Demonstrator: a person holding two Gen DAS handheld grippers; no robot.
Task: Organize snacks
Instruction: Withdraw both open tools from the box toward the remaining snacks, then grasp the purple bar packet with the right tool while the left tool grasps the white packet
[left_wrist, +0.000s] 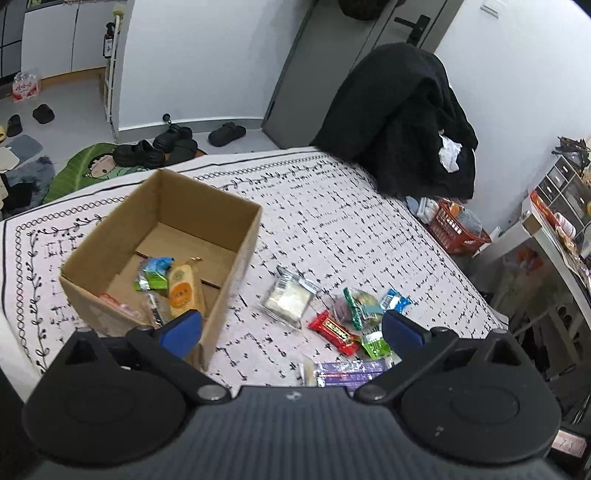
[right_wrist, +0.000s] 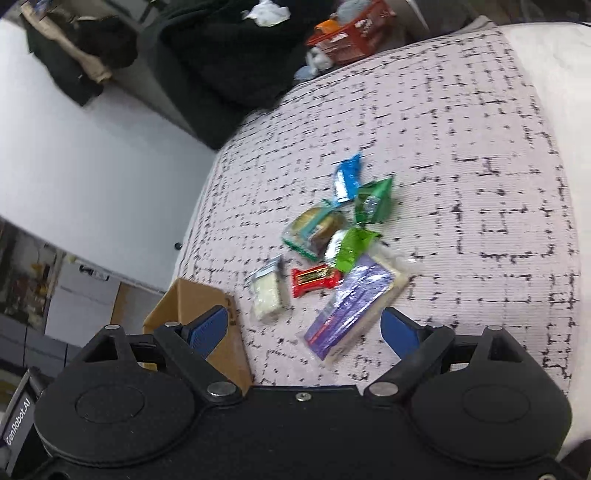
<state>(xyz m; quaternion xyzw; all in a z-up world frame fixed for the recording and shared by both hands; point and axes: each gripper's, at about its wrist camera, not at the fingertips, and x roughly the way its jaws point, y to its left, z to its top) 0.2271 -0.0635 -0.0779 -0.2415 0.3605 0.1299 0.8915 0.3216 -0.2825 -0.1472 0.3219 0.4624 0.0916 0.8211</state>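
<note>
The loose snacks lie in a small heap on the bed (left_wrist: 332, 206), on its white cover with black dashes, at about 3 o'clock from the cardboard box (left_wrist: 110, 266). In the heap are a clear packet with a pale square cake (left_wrist: 290, 299), a red bar (left_wrist: 334, 332), a green-edged round pastry packet (left_wrist: 360, 304), a blue wrapper (left_wrist: 397, 300), a bright green wrapper (left_wrist: 375, 345) and a long purple packet (left_wrist: 349, 371); several overlap or touch. The box stands open and upright, and already holds an orange-labelled yellow packet (left_wrist: 184, 291), a blue and green wrapper (left_wrist: 155, 275) and some more against its near wall.

The left gripper (left_wrist: 291, 330) hovers with its blue fingers spread wide, clasping nothing; its left finger overlaps the box's near corner in the view. The right gripper (right_wrist: 303, 330) is likewise wide apart and empty, the purple packet lying between its fingers from that view.

At 12 o'clock beyond the bed a chair carries a black coat (left_wrist: 402, 118); a red basket (left_wrist: 456, 229) sits at 2 o'clock, and shoes (left_wrist: 155, 147) on the floor at 11.
</note>
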